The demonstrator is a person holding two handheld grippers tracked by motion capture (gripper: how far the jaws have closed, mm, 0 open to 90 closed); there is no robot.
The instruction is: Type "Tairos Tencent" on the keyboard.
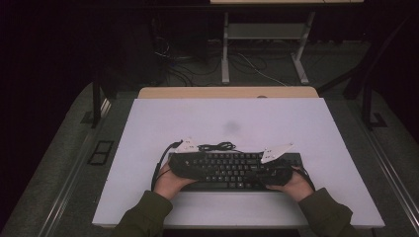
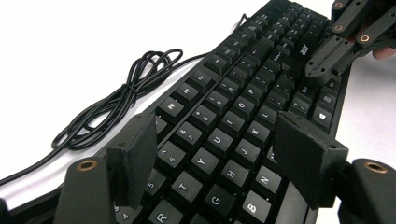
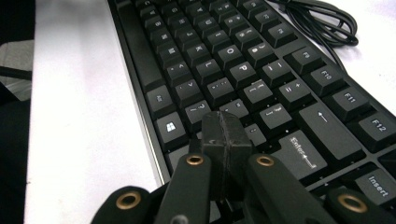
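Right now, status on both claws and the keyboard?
Left claw open above keyboard. Right claw shut, empty, over the keys. Bundled cable behind keyboard, not obstructing.

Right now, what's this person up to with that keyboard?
A person holds a hand-held gripper in each hand over a black keyboard on a white table. The right hand-held gripper has its jaws shut together, tips down among the keys near Enter, as if pressing one. The left hand-held gripper hovers open above the letter keys. The keyboard's cable lies bundled beside it.
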